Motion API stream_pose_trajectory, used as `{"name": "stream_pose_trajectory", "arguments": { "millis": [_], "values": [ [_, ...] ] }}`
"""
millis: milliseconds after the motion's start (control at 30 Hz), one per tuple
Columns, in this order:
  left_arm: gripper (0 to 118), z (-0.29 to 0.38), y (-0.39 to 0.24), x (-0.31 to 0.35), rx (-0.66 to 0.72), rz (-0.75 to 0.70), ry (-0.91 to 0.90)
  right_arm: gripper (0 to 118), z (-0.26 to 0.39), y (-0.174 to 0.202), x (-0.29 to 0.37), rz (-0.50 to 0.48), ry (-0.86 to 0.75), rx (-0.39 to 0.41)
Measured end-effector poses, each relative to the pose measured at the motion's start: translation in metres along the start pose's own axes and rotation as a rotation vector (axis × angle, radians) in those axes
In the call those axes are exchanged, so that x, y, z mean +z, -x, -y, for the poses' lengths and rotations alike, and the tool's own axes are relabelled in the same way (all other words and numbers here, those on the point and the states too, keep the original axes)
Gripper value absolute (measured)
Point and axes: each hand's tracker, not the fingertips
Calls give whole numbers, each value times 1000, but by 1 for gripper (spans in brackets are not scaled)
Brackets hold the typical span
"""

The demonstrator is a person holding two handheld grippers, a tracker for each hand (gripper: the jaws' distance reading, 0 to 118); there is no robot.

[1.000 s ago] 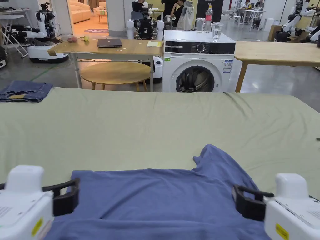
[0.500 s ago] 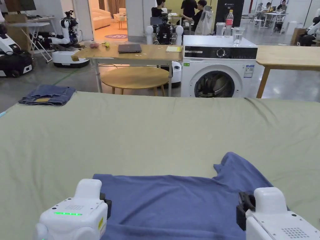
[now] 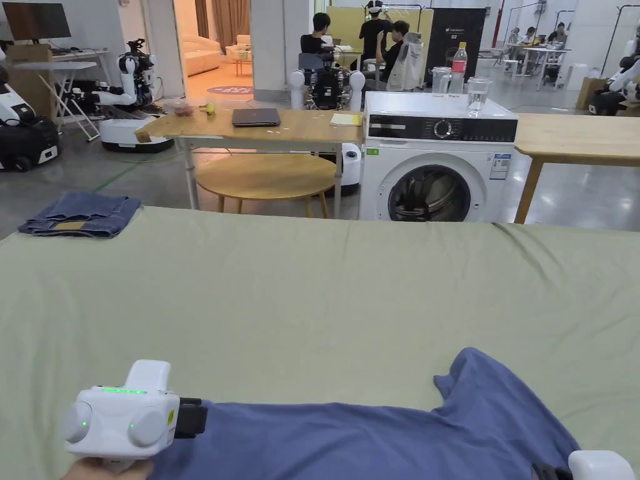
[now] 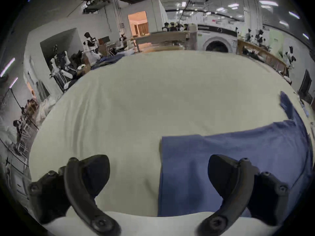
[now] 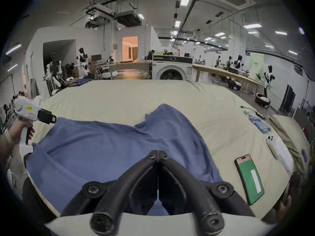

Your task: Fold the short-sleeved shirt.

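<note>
Blue cloth lies spread along the near edge of the green bed cover: this is the shirt, and it looks only partly folded. Its left edge is straight and squared off, while a sleeve sticks up loose toward 1 o'clock, so I judge one side is tucked and the sleeve side and the final halving are left to do.

On the left, the left gripper hangs over the shirt's left edge with its fingers spread wide and nothing between them. In the left gripper view that edge runs up between the two fingers, one over bare cover at 9 o'clock, the other over blue cloth at 3 o'clock. Whether they touch the cloth I cannot tell.

Toward the right, the right gripper has its fingers pressed together at the tips, low over the shirt near the sleeve. Whether any cloth is pinched between them is not clear.
</note>
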Motion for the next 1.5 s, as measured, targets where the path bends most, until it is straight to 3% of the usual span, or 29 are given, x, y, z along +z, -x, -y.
{"name": "stream_pose_trajectory", "arguments": {
  "millis": [133, 200, 267, 300, 333, 367, 400, 433, 533, 567, 600, 667, 700, 733, 800, 900, 1167, 1300, 1433, 1500],
  "values": [
    [113, -11, -12, -34, -33, -17, 35, 0, -6, -27, -25, 44, 53, -10],
    [94, -14, -19, -43, -64, 25, 95, 0, -13, -41, -41, 74, 92, -13],
    [64, -16, -23, -39, -67, 87, 108, 1, -21, -58, -67, 82, 128, -51],
    [42, -18, -26, -31, -105, 75, 81, 15, -27, -66, -80, 101, 143, -72],
    [13, -20, -28, -25, -133, 93, 71, 45, -32, -73, -95, 97, 159, -77],
    [0, -18, -32, -13, -142, 100, 66, 98, -38, -79, -114, 97, 204, -85],
    [0, -17, -33, -6, -139, 105, 52, 116, -43, -84, -133, 92, 257, -93],
    [0, -17, -34, -1, -139, 100, 46, 118, -46, -86, -148, 84, 294, -85],
    [0, -14, -35, 17, -129, 102, 13, 117, -53, -86, -187, 131, 309, -30],
    [0, -14, -35, 21, -125, 103, 9, 104, -53, -84, -193, 136, 335, -24],
    [0, -14, -35, 23, -122, 104, 8, 75, -52, -86, -201, 123, 391, -41],
    [0, -12, -32, 27, -120, 103, 10, 59, -49, -86, -206, 64, 454, -103],
    [0, -10, -32, 30, -119, 104, 11, 27, -53, -86, -193, 104, 391, -80],
    [0, -9, -32, 33, -121, 107, 12, 0, -57, -85, -187, 78, 384, -73],
    [0, -7, -29, 40, -122, 110, 7, 0, -62, -87, -173, -11, 350, -108],
    [0, -3, -22, 62, -102, 112, -50, 0, -70, -79, -141, 17, 285, -31],
    [0, 46, 20, 191, -72, 206, -226, 0, -63, -87, 27, -67, 41, 6],
    [0, 100, 43, 224, -73, 258, -179, 0, -15, -93, 87, -96, 50, -3],
    [0, 163, 56, 202, -76, 308, -6, 0, 52, -85, 100, -68, 175, 26],
    [0, 189, 57, 192, -33, 287, 43, 0, 81, -86, 92, -72, 237, -14]
  ]
}}
